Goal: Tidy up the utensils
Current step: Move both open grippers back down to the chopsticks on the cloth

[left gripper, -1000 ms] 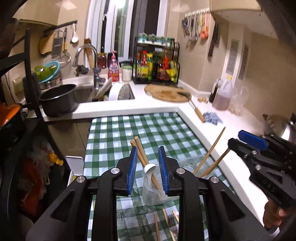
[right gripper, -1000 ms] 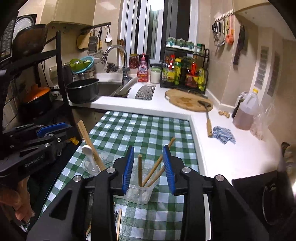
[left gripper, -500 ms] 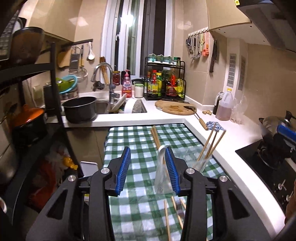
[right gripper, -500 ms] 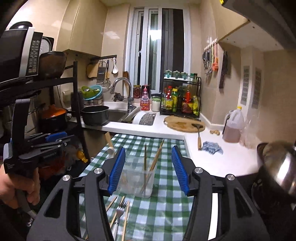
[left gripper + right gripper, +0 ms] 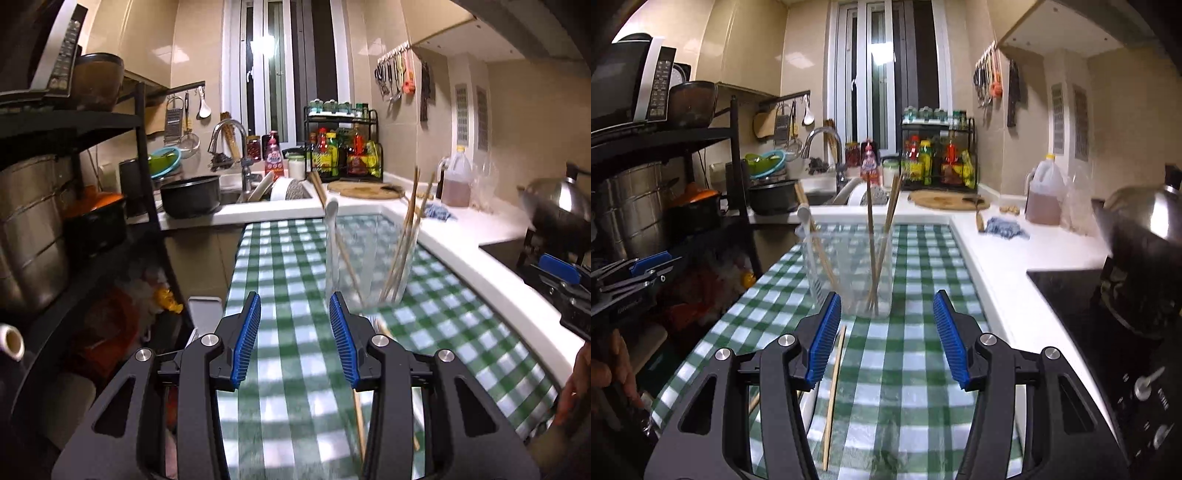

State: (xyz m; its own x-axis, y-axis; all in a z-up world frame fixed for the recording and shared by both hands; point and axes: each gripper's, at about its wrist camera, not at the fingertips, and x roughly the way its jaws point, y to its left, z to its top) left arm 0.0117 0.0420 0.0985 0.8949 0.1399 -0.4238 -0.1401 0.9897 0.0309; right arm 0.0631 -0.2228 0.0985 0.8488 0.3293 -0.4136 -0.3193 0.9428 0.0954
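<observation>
The left hand-held gripper (image 5: 294,334) has its blue ribbed pads spread apart with nothing between them. It hangs above the desk covered by a green-and-white checked cloth (image 5: 284,258). The right hand-held gripper (image 5: 886,332) likewise stands apart and holds nothing.

Just below the right hand-held gripper, a loose wooden chopstick (image 5: 833,391) lies flat on the cloth, running away from the camera. Beyond it, two clear plastic cups stand upright on the cloth, close together. The left clear cup (image 5: 822,266) holds a white plastic spoon (image 5: 804,216) and wooden chopsticks leaning to the left. The right clear cup (image 5: 871,273) holds several wooden chopsticks (image 5: 886,229) fanned upward.

Farther back, a white counter carries a round wooden cutting board (image 5: 947,201), a blue crumpled cloth (image 5: 1004,227) and a jug of brown liquid (image 5: 1045,195). A black pot (image 5: 190,195) sits beside the sink faucet (image 5: 231,144). A black rack of bottles (image 5: 343,147) stands against the window wall.
</observation>
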